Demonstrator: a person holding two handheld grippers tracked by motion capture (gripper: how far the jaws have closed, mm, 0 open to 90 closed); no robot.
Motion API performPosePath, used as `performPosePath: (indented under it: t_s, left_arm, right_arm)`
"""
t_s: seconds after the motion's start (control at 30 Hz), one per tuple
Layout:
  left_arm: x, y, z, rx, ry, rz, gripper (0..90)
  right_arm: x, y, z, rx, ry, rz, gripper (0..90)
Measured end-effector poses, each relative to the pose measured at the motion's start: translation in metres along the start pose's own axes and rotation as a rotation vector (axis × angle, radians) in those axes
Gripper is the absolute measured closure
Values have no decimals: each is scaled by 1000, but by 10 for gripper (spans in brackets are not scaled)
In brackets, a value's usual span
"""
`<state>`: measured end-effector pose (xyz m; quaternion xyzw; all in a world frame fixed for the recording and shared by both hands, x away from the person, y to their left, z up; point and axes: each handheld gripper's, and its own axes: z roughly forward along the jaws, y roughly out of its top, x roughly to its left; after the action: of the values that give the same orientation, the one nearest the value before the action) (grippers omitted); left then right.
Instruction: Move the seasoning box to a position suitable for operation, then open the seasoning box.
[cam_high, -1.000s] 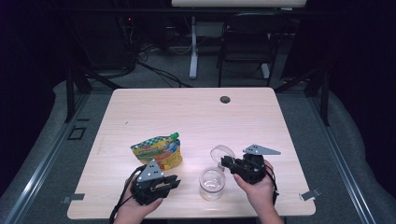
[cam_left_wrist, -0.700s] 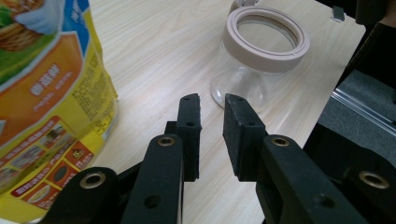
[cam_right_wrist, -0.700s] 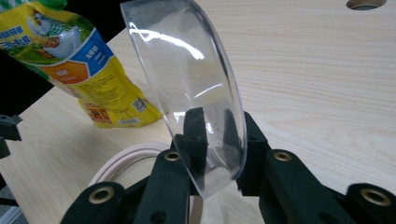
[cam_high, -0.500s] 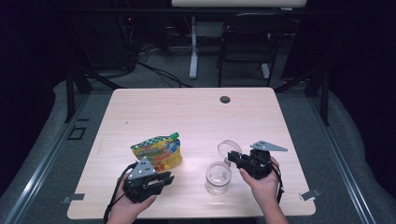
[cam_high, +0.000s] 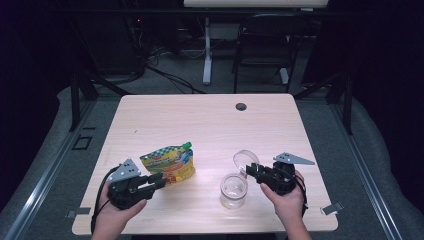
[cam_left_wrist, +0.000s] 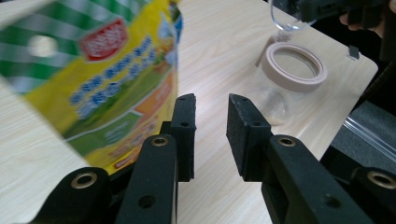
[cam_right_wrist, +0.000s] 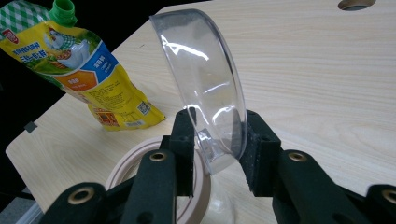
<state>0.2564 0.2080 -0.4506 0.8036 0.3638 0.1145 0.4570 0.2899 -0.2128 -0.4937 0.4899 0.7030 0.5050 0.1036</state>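
Fingers of the left gripper (cam_high: 159, 182) had just been opening and stood parted, empty, beside the pouch's (cam_high: 168, 163) lower corner. Right of them sat the open jar (cam_high: 233, 190). Right gripper (cam_high: 251, 170) fingers, just loosened, flanked the raised clear lid (cam_high: 244, 160). Jar apparently opened; pouch untouched, nothing inside yet.

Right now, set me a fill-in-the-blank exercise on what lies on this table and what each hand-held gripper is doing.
1. The spout cap on the yellow pouch is coloured ____.
2. The clear lid stands between the jaws of the ____ hand-held gripper.
3. The glass jar has a sealing ring coloured ____ around its mouth.
4. The left hand-held gripper has ____ between its jaws.

Missing words: green; right; beige; nothing
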Motion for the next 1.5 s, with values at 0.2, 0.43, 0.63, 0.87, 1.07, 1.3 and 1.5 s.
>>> performPosePath:
  t_s: [0.2, 0.43, 0.63, 0.87, 1.07, 1.3, 1.5]
  left_arm:
    - [13, 2, -14, -15, 11, -21, 721]
    - [25, 1, -23, -21, 49, -45, 691]
    - [33, 0, -29, -33, 71, -54, 670]
    - [41, -1, -30, -23, 84, -70, 644]
    - [46, -3, -24, -8, 95, -71, 632]
    - [50, -5, -23, -7, 107, -84, 630]
    - [52, -7, -19, -10, 99, -92, 594]
  right_arm:
    - [4, 1, -7, 6, -13, -19, 649]
    - [5, 2, -13, -4, -18, -15, 626]
    - [3, 0, -15, 12, -17, -15, 613]
    - [3, -1, -17, 24, -13, -19, 594]
    - [3, -3, -16, 39, -14, -32, 578]
    - [3, -3, -16, 48, -22, -37, 568]
    - [3, -3, -17, 47, -19, -35, 567]
